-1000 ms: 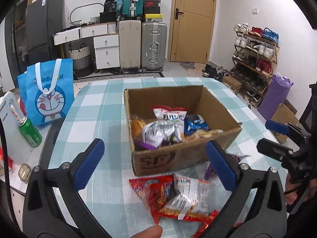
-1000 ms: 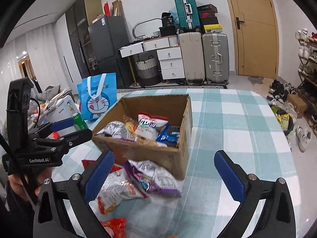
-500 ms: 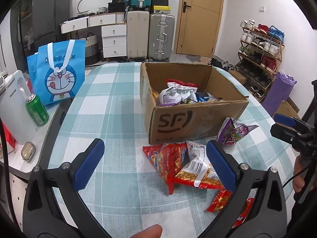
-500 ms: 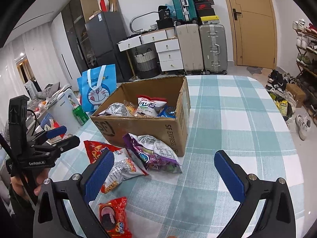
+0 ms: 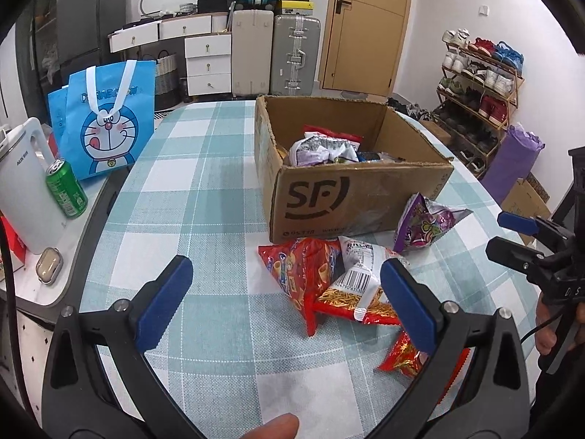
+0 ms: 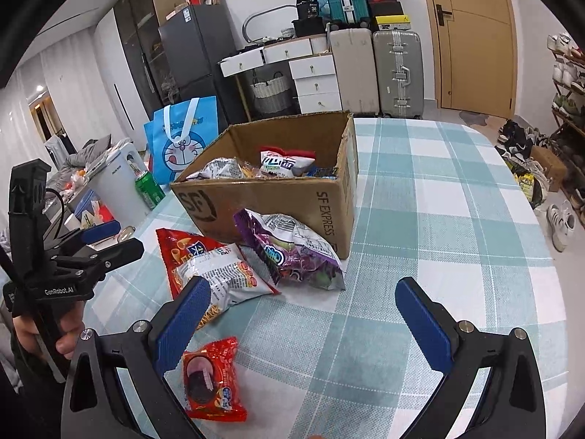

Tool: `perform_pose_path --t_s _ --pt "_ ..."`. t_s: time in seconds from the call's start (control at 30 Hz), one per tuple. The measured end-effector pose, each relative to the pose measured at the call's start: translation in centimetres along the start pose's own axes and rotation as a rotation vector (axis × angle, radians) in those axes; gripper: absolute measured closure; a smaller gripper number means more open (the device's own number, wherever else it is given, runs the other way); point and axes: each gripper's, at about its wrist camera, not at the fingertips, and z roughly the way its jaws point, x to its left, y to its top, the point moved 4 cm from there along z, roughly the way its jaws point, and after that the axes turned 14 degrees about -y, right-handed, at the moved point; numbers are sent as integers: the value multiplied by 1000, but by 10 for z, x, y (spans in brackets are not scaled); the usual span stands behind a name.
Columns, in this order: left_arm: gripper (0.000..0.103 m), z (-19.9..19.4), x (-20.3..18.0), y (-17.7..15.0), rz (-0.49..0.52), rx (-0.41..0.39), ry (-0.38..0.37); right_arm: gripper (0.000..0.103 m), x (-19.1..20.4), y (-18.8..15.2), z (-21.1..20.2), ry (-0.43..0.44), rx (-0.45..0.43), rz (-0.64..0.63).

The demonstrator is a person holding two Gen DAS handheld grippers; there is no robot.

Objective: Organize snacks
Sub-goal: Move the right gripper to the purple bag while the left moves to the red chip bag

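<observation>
A cardboard box [image 5: 351,197] [image 6: 270,201] marked SF stands on the checked table, with several snack bags inside. In front of it lie a red chip bag [image 5: 303,274] [image 6: 186,252], a white-and-red bag [image 5: 362,289] [image 6: 226,278], a purple bag [image 5: 420,225] [image 6: 292,252] and a small red pack [image 6: 214,380] [image 5: 402,358]. My left gripper [image 5: 285,303] is open, held above the table short of the red bags. My right gripper [image 6: 303,322] is open too, empty, just short of the purple bag, with the small red pack by its left finger.
A blue cartoon tote bag [image 5: 106,128], a white kettle [image 5: 25,190] and a green can [image 5: 65,192] stand off the table's left edge. Suitcases [image 5: 274,55], drawers and a door are at the back; a shoe rack [image 5: 479,84] is on the right.
Both grippers have pulled back and away from the box, so more of the table and the loose bags in front of it shows. Both stay open and empty.
</observation>
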Motion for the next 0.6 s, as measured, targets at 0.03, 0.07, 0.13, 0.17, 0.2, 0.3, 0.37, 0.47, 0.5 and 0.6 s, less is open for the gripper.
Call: perform_pose_path --t_s 0.03,0.07,0.13,0.17,0.2,0.3,0.37,0.47,0.5,0.6 --pt "1 2 0 0 6 5 7 0 0 0 1 -9 -1 -3" --pt "1 3 1 0 5 6 17 1 -1 -1 3 -20 1 -5" --pt "1 6 3 -1 -1 9 15 1 -4 -2 8 -20 13 6" --pt "1 7 4 -1 -4 14 14 1 -5 -2 10 -13 20 14" --pt "1 9 6 -2 -5 17 17 1 -6 -3 13 -9 26 19" --pt "1 11 13 -2 -23 20 25 0 -6 -4 19 -18 36 21" --pt "1 12 17 -2 -35 20 25 0 -5 -4 22 -11 38 21" --pt "1 16 22 -3 -43 30 30 0 -4 -4 27 -15 43 21" --pt "1 17 22 -4 -45 32 31 0 -3 -4 29 -15 43 22" --pt "1 22 26 -6 -49 39 34 0 -3 -4 32 -11 43 28"
